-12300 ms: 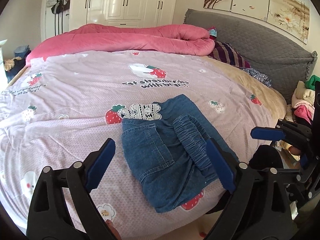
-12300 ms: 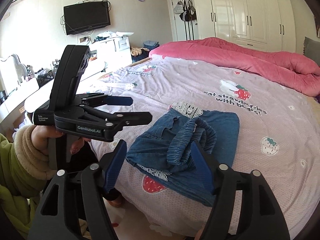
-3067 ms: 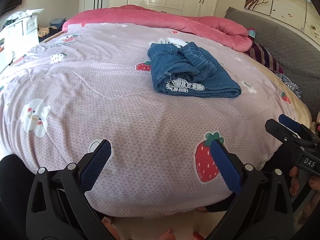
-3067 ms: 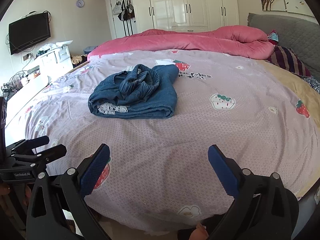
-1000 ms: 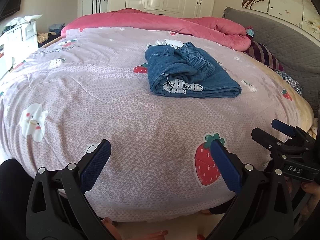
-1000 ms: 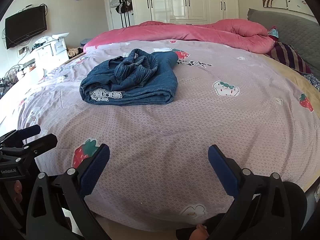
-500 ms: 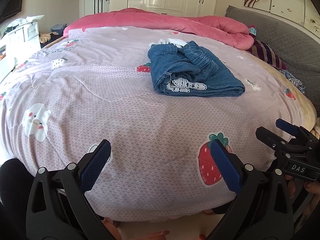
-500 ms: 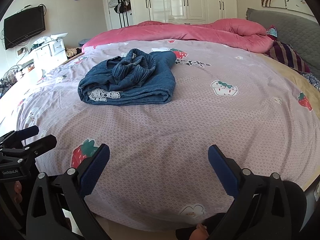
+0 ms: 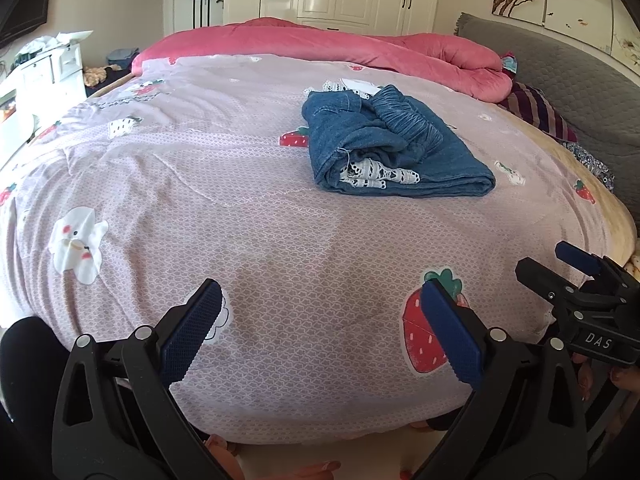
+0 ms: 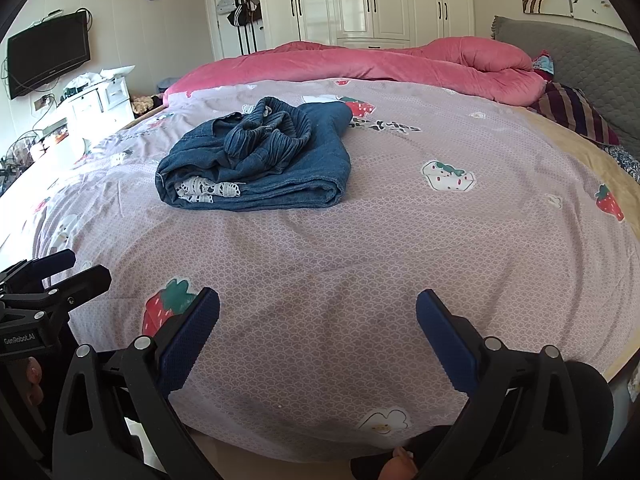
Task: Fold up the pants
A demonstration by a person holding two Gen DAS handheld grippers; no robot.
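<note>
The blue denim pants (image 9: 394,148) lie folded in a bundle on the lilac strawberry-print bed cover (image 9: 224,200), with white lace trim showing at the near edge and the elastic waistband on top. They also show in the right wrist view (image 10: 260,164). My left gripper (image 9: 320,328) is open and empty, held back at the bed's near edge, well short of the pants. My right gripper (image 10: 318,336) is open and empty at the same edge. Each gripper shows in the other's view: the right one (image 9: 576,280), the left one (image 10: 52,276).
A rolled pink duvet (image 9: 340,46) lies along the far side of the bed. A grey headboard (image 9: 580,80) and striped pillow (image 9: 536,110) are at right. White drawers (image 10: 96,104) and a wall TV (image 10: 48,54) stand at left, wardrobes (image 10: 368,0) behind.
Over the last second both grippers stayed open and back at the bed's edge, with only a slight shift of view. The pants have not moved. Earlier the grippers were right at the pants.
</note>
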